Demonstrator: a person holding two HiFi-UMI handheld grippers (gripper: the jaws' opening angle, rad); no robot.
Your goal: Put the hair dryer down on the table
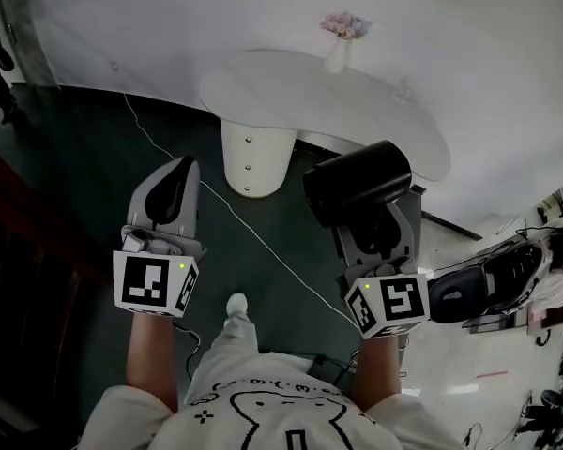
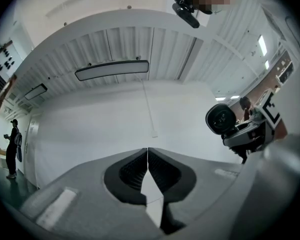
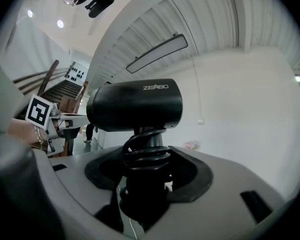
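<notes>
A black hair dryer [image 1: 357,182] with its cord coiled round the handle stands upright in my right gripper [image 1: 375,234], which is shut on its handle. In the right gripper view the hair dryer [image 3: 135,105] fills the middle, barrel lying sideways above the jaws of my right gripper [image 3: 145,181]. My left gripper [image 1: 174,187] is held level beside it on the left, shut and holding nothing; in the left gripper view the left gripper [image 2: 148,156] has its jaws closed tip to tip. The white oval table [image 1: 291,92] lies ahead of both grippers.
A small white vase of pink flowers [image 1: 342,37] stands at the table's far side. The table rests on a white pedestal [image 1: 253,157]. A thin white cord [image 1: 263,242] runs across the dark green floor. A person [image 2: 12,146] stands far left; dark equipment [image 1: 497,284] sits at right.
</notes>
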